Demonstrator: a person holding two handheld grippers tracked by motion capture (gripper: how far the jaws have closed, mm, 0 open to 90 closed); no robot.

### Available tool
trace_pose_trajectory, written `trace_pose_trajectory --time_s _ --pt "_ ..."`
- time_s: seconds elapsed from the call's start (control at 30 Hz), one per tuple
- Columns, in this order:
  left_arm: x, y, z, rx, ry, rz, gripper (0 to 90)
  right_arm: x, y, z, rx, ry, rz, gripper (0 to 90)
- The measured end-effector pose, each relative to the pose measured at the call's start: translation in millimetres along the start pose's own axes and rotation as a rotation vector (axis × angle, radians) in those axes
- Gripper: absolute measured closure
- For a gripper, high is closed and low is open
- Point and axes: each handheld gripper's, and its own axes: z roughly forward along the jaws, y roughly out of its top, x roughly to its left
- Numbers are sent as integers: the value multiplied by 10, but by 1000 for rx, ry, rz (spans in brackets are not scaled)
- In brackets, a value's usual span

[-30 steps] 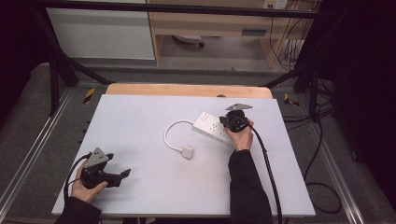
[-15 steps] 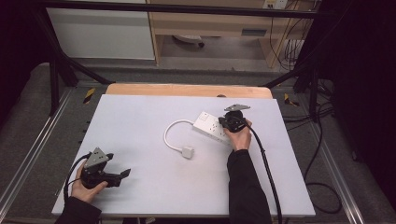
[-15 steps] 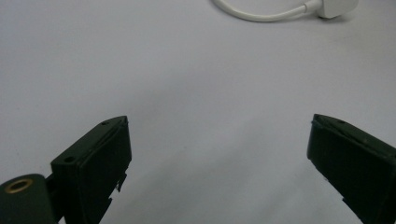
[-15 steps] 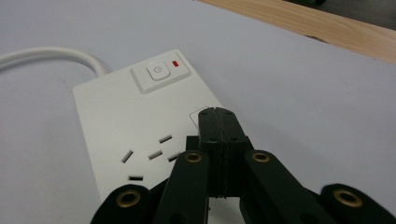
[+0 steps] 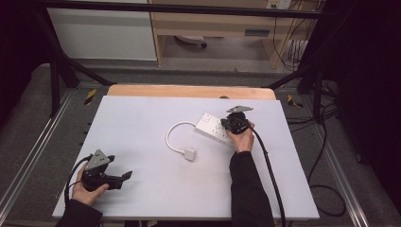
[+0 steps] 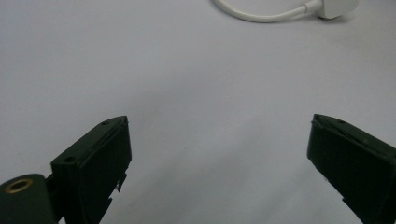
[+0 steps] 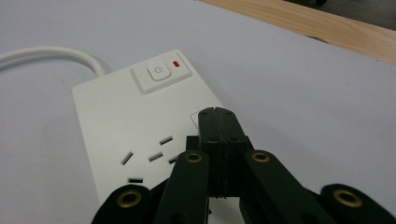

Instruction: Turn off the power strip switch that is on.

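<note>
Right gripper view: my right gripper (image 7: 218, 114), jaws together, sits over the power strip (image 7: 140, 126); left gripper (image 6: 219, 140), near-left, stands apart.

Left matte-black two-jaw gripper (image 5: 124, 176): blocky plastic jaws with small screw recesses near the tips, brass-ringed pivot hole at the base, grey three-cornered plate on top, thin black cable looping off the rear. Right matte-black two-jaw gripper (image 7: 218, 113): flat-tipped jaws with screw dimples, four black linkage arms with brass pivot bushings, same grey plate, thick black cable. Person wears dark long sleeves on both forearms.
</note>
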Motion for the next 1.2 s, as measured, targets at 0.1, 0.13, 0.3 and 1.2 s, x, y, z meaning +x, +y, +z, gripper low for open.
trace_pose_trajectory --time_s 0.1,0.13,0.3,1.2 --pt "0 0 1 0 0 0 61 2 1 0 0 1 1 900" --pt "0 0 1 1 1 1 61 2 0 1 0 0 -1 900" --pt "-1 1 -1 1 1 1 61 6 1 3 0 -4 -11 900" --pt "2 1 -3 1 3 3 61 7 1 9 19 -13 -15 900"
